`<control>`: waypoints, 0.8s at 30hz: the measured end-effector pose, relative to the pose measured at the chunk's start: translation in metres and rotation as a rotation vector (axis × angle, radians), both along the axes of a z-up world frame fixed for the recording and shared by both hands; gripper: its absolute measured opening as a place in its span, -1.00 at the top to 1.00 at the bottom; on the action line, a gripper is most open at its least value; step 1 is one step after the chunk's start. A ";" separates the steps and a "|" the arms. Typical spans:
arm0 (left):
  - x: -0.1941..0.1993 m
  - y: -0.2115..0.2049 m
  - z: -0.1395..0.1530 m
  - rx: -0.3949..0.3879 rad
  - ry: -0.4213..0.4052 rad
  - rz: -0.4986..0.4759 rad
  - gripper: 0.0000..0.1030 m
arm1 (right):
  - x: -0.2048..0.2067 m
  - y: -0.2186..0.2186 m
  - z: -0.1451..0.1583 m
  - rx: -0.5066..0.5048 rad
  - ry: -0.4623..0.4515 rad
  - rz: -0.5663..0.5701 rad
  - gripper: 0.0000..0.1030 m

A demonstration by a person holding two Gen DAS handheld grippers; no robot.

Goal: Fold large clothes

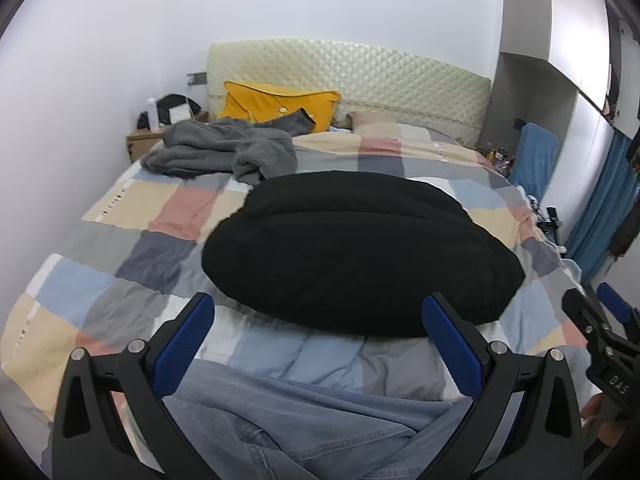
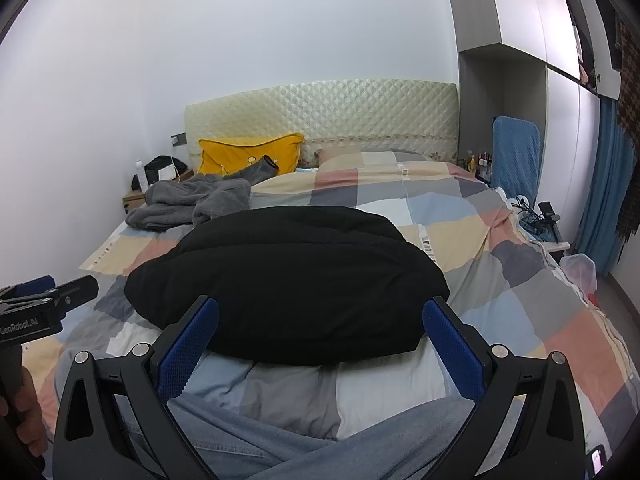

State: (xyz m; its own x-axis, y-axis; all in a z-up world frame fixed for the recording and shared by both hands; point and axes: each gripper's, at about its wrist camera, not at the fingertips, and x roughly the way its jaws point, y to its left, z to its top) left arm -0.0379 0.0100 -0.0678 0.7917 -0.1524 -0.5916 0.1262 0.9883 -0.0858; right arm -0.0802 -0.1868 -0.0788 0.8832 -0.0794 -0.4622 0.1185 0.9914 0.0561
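Observation:
A large black garment (image 1: 360,252) lies folded in a broad padded block on the checked bed cover (image 1: 120,280); it also shows in the right wrist view (image 2: 292,280). My left gripper (image 1: 318,328) is open and empty, held just in front of the garment's near edge. My right gripper (image 2: 320,332) is open and empty, also just before the near edge. The right gripper shows at the right edge of the left wrist view (image 1: 592,312). The left gripper shows at the left edge of the right wrist view (image 2: 52,292).
A rumpled grey fleece garment (image 1: 216,152) lies at the bed's far left, near a yellow pillow (image 1: 276,106) by the quilted headboard (image 1: 360,76). A nightstand (image 1: 142,140) stands left; a blue chair (image 2: 516,156) and curtain (image 2: 604,188) right. Denim-clad legs (image 1: 304,432) are below.

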 end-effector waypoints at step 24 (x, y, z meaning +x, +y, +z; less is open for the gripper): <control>-0.002 -0.001 -0.002 -0.003 0.003 -0.007 -1.00 | -0.002 0.003 -0.001 0.004 -0.004 -0.002 -1.00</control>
State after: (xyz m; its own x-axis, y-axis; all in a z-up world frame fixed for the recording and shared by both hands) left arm -0.0396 0.0091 -0.0697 0.7887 -0.1597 -0.5937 0.1329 0.9871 -0.0891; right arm -0.0819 -0.1836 -0.0797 0.8849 -0.0789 -0.4591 0.1200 0.9909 0.0609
